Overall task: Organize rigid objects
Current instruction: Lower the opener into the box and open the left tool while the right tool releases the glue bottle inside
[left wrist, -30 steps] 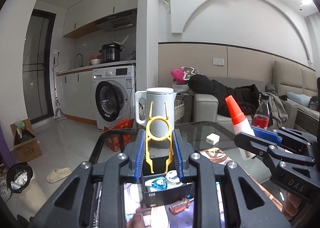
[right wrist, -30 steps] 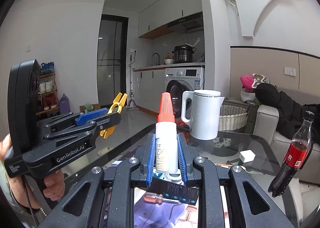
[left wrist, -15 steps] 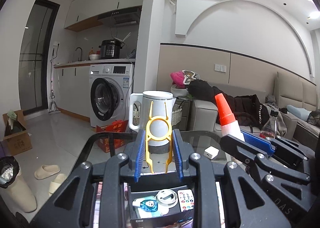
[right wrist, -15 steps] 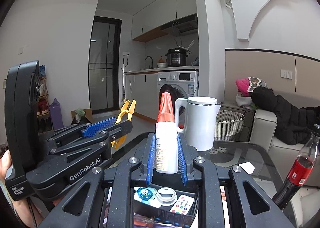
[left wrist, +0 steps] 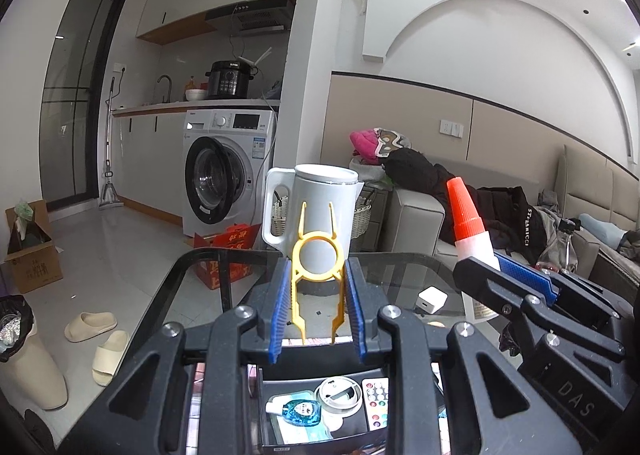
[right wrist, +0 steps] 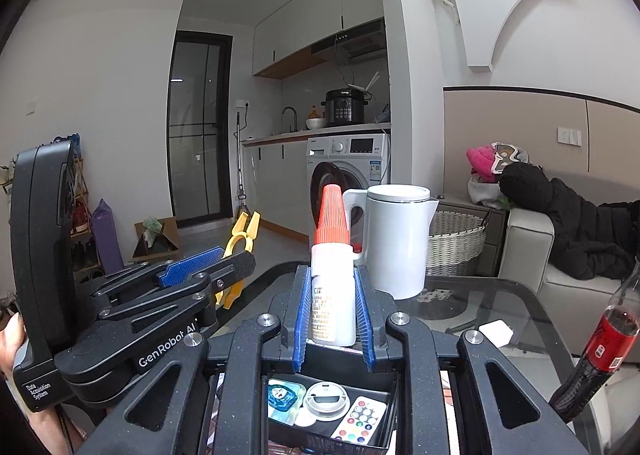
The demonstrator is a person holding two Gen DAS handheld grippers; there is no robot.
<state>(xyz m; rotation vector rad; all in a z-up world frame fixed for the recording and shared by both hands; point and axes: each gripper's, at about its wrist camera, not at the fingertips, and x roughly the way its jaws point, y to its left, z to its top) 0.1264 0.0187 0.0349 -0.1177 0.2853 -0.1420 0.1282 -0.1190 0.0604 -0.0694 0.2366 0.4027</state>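
Observation:
My left gripper (left wrist: 318, 311) is shut on a yellow plastic clip tool (left wrist: 317, 269) and holds it upright above a black box (left wrist: 320, 407). The box holds a blue round item (left wrist: 301, 411), a white round device (left wrist: 338, 395) and a small remote (left wrist: 376, 401). My right gripper (right wrist: 333, 317) is shut on a white glue bottle with an orange cap (right wrist: 332, 275), also above the box (right wrist: 326, 411). Each gripper shows in the other view: the right one (left wrist: 520, 287) at the right, the left one (right wrist: 208, 275) at the left.
A white kettle (left wrist: 316, 211) stands at the far edge of the glass table (left wrist: 400, 271). A white charger cube (left wrist: 432, 299) lies on the glass. A cola bottle (right wrist: 600, 347) stands at the right. A sofa with clothes is behind.
Both grippers have pulled back and risen with their objects still held. The black box with its contents has come further into view below them.

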